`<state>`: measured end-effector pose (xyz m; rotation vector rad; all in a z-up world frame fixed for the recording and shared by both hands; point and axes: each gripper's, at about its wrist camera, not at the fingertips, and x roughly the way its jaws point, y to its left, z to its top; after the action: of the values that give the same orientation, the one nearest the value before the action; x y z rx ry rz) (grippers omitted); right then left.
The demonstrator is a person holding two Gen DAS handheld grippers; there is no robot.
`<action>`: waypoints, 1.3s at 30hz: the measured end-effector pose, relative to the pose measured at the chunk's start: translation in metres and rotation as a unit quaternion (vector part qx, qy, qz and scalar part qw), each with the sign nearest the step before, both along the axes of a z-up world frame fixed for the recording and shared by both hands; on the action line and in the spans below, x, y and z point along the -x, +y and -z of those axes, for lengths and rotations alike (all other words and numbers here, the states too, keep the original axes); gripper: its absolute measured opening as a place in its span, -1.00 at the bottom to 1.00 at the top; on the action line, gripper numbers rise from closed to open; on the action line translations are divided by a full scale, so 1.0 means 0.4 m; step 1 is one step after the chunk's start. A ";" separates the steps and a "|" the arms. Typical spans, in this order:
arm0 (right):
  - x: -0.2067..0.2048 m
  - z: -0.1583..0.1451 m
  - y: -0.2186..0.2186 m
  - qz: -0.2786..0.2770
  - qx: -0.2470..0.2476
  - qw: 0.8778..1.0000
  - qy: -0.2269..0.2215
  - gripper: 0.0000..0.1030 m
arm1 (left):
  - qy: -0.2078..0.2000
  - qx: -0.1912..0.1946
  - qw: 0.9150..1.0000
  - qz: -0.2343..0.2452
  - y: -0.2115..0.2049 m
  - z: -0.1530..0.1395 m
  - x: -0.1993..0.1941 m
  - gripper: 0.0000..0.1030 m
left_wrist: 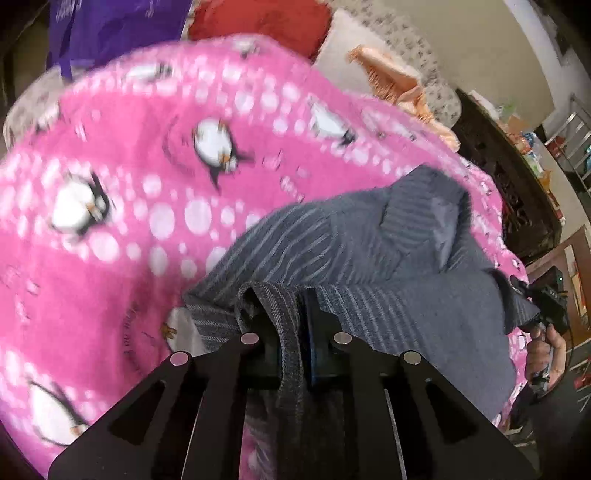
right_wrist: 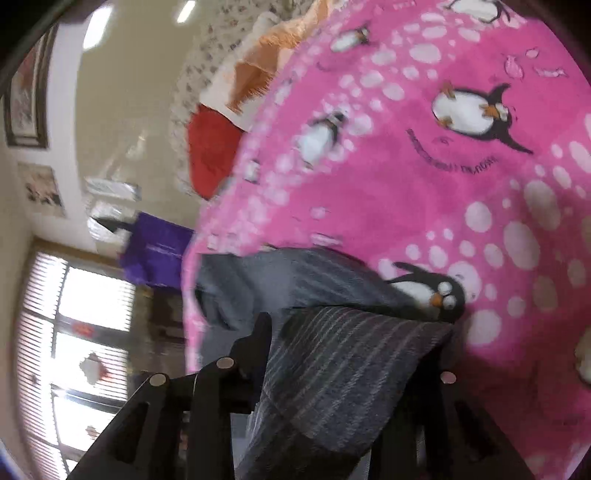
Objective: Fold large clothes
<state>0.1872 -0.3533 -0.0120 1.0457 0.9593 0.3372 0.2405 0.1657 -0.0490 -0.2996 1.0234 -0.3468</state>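
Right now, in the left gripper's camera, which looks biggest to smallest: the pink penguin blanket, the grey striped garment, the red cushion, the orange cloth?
1. pink penguin blanket, filling most of the view.
2. grey striped garment, though it looms because it is nearest the camera.
3. red cushion and orange cloth: both small, far and partly hidden; too close to rank.

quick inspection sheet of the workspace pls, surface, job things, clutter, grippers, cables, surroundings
surface: pink penguin blanket spread out, partly covered by the garment
job's things: grey striped sweater lying rumpled on the blanket, with parts of it in both grippers
clutter: red cushion, purple fabric, orange fringed cloth and floral bedding beyond the blanket's far edge
grippers: left gripper shut on a bunched fold of the sweater; right gripper has sweater fabric draped across it, grip hidden
cables: a thin lead beside the person's hand
surroundings: dark wooden furniture, window with blinds, framed pictures on the wall
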 end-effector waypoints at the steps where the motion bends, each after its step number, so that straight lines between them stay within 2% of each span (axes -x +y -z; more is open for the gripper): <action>1: 0.014 -0.028 -0.007 -0.001 -0.012 1.000 -0.013 -0.35 | -0.012 -0.003 1.000 0.002 0.000 -0.029 0.014 -0.79; 2: 0.023 -0.046 -0.008 -0.002 -0.014 1.000 -0.020 -0.34 | -0.024 -0.006 1.000 0.006 0.000 -0.054 0.027 -0.75; 3: 0.029 -0.067 -0.005 -0.003 -0.014 1.000 -0.026 -0.26 | -0.037 -0.010 0.999 0.008 -0.001 -0.077 0.035 -0.56; 4: 0.039 -0.088 -0.009 -0.003 -0.010 0.999 -0.035 -0.11 | -0.052 -0.015 0.999 0.006 -0.005 -0.104 0.047 -0.20; 5: 0.051 -0.099 -0.013 0.000 -0.006 0.999 -0.039 -0.01 | -0.064 -0.018 0.998 0.001 -0.004 -0.121 0.057 -0.01; 6: 0.062 -0.111 -0.021 0.010 0.000 0.999 -0.046 0.24 | -0.079 -0.017 0.997 -0.007 -0.005 -0.139 0.063 0.27; 7: 0.069 -0.125 -0.024 0.025 0.005 0.998 -0.056 0.47 | -0.097 -0.016 0.995 -0.019 0.004 -0.154 0.075 0.31; 9: 0.082 -0.145 -0.044 0.056 -0.001 0.996 -0.074 0.52 | -0.103 -0.023 0.994 -0.042 0.015 -0.165 0.080 0.31; 11: 0.088 -0.163 -0.053 0.071 -0.015 0.993 -0.090 0.52 | -0.097 -0.001 0.994 -0.052 0.035 -0.169 0.089 0.31; 12: 0.090 -0.179 -0.047 0.064 -0.008 0.993 -0.099 0.52 | -0.096 0.013 0.994 -0.040 0.030 -0.176 0.095 0.31; 14: 0.088 -0.222 0.001 0.008 0.040 0.992 -0.123 0.52 | -0.106 0.023 0.994 0.003 -0.006 -0.188 0.119 0.29; 15: 0.092 -0.239 0.032 -0.024 0.075 0.988 -0.132 0.46 | -0.110 0.026 0.993 0.038 -0.041 -0.190 0.135 0.29; 17: 0.096 -0.253 0.123 -0.098 0.184 0.969 -0.133 0.06 | -0.107 0.027 0.989 0.101 -0.119 -0.176 0.174 0.05; 18: 0.100 -0.246 0.161 -0.124 0.231 0.957 -0.123 -0.18 | -0.099 0.027 0.987 0.120 -0.142 -0.167 0.186 -0.20; 19: 0.102 -0.228 0.201 -0.149 0.275 0.944 -0.108 -0.35 | -0.081 0.023 0.985 0.148 -0.183 -0.138 0.212 -0.31; 20: 0.103 -0.200 0.238 -0.172 0.315 0.929 -0.087 -0.39 | -0.063 0.018 0.984 0.165 -0.213 -0.111 0.230 -0.46; 22: 0.101 -0.153 0.291 -0.198 0.359 0.910 -0.067 -0.43 | -0.032 -0.004 0.982 0.184 -0.256 -0.055 0.252 -0.49; 24: 0.094 -0.112 0.321 -0.210 0.382 0.898 -0.051 -0.43 | -0.011 -0.042 0.981 0.188 -0.285 -0.005 0.256 -0.50; 26: 0.075 -0.084 0.345 -0.217 0.381 0.898 -0.047 -0.43 | 0.005 -0.059 0.981 0.183 -0.301 0.020 0.232 -0.54; 27: 0.059 -0.078 0.353 -0.222 0.377 0.898 -0.043 -0.43 | 0.003 -0.071 0.982 0.173 -0.310 0.014 0.204 -0.61; 29: 0.000 -0.061 0.375 -0.246 0.359 0.900 -0.020 -0.43 | 0.002 -0.095 0.983 0.157 -0.326 -0.003 0.145 -0.60; 31: -0.067 -0.054 0.404 -0.263 0.372 0.890 0.003 -0.43 | -0.004 -0.124 0.983 0.135 -0.339 -0.019 0.076 -0.60; 33: -0.111 -0.092 0.417 -0.242 0.388 0.889 -0.035 -0.43 | -0.022 -0.147 0.984 0.100 -0.337 -0.037 0.007 -0.60; 34: -0.121 -0.136 0.413 -0.210 0.389 0.894 -0.077 -0.43 | -0.036 -0.143 0.986 0.072 -0.321 -0.057 -0.023 -0.60; 35: -0.123 -0.163 0.404 -0.181 0.386 0.899 -0.100 -0.43 | -0.048 -0.121 0.990 0.046 -0.301 -0.079 -0.038 -0.61; 37: -0.110 -0.187 0.379 -0.146 0.362 0.912 -0.126 -0.42 | -0.070 -0.084 0.994 0.010 -0.280 -0.108 -0.030 -0.58; 39: -0.089 -0.182 0.374 -0.135 0.357 0.914 -0.136 -0.37 | -0.101 -0.076 0.992 -0.001 -0.280 -0.124 -0.004 -0.44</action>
<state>0.2229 -0.2037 0.0606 0.1874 0.8689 0.3107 0.2419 0.0538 0.0006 -0.1263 0.8443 -0.2890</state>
